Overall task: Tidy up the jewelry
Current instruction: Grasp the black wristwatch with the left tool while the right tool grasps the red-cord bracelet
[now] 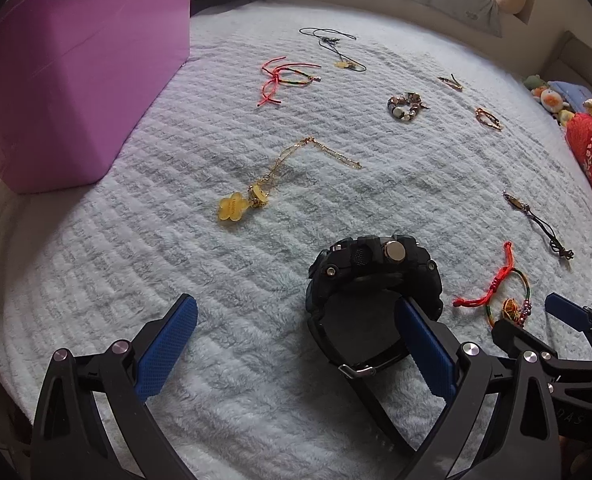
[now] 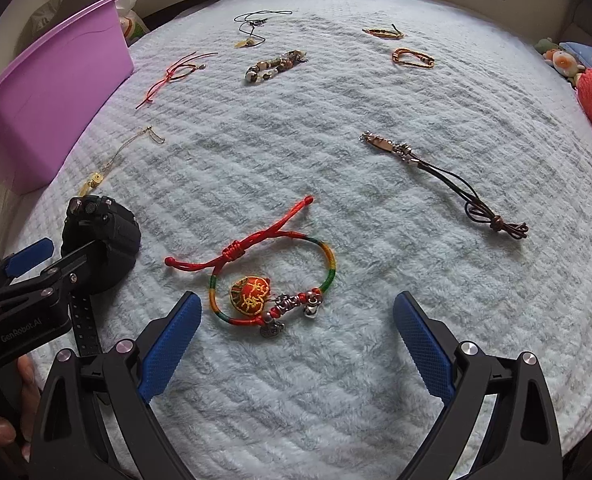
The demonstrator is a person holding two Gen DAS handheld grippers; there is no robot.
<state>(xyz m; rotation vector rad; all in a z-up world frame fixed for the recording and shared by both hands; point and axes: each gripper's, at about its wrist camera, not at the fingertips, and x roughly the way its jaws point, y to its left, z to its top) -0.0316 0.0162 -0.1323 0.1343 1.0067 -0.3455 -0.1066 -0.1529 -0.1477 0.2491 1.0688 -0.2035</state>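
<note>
Purple bin (image 1: 68, 80) at bed's (image 1: 256, 400) left edge. Left hand-held gripper (image 1: 296, 344) low, jaws wide, right finger inside watch (image 1: 372, 280) strap loop. Right hand-held gripper (image 2: 296, 340) low, spread wide, bracelet (image 2: 272, 280) between fingertips.

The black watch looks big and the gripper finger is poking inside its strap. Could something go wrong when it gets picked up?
Maybe. The left gripper is wide open, with one finger inside the loop of the black watch, so a shallow pinch on the strap might slip. The right gripper hovers open at the red charm bracelet, close to the watch, so the two grippers could bump. The fluffy blanket could snag thin cords.
</note>
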